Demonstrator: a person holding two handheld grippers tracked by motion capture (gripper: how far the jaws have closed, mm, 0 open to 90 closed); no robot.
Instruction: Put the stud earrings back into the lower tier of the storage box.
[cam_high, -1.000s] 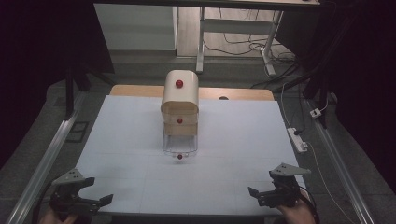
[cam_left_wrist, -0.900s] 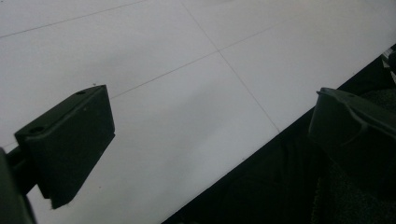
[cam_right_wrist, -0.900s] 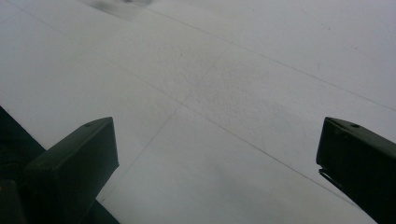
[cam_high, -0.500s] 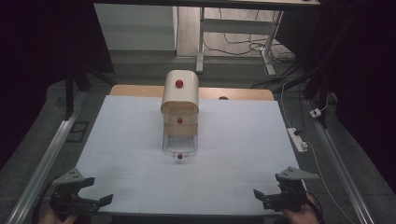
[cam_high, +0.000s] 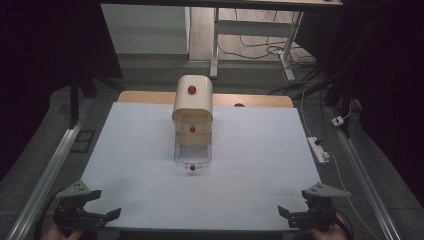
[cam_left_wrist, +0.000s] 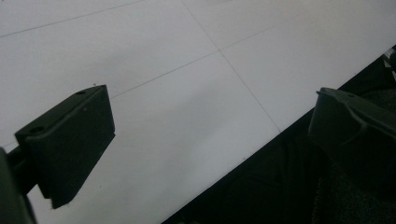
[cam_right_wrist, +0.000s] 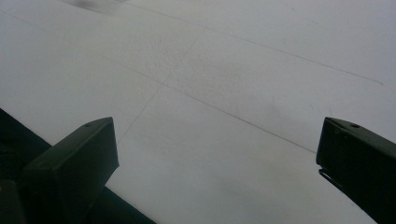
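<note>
Both grippers sat at the table's near corners, left gripper and right gripper, jaws spread wide and holding nothing. The drawer box stood mid-table toward the far edge, its bottom drawer pulled out.

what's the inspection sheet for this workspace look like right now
surface: white sheet with faint grid lines over a wooden table
job's things: small drawer cabinet with red knobs at centre; its clear bottom drawer pulled out, contents cannot tell
clutter: nothing seen
grippers: left gripper and right gripper open, empty, at the near corners
cables: power strip and cord by the right edge; wires on the floor beyond
surroundings: dark room, desk legs behind
</note>
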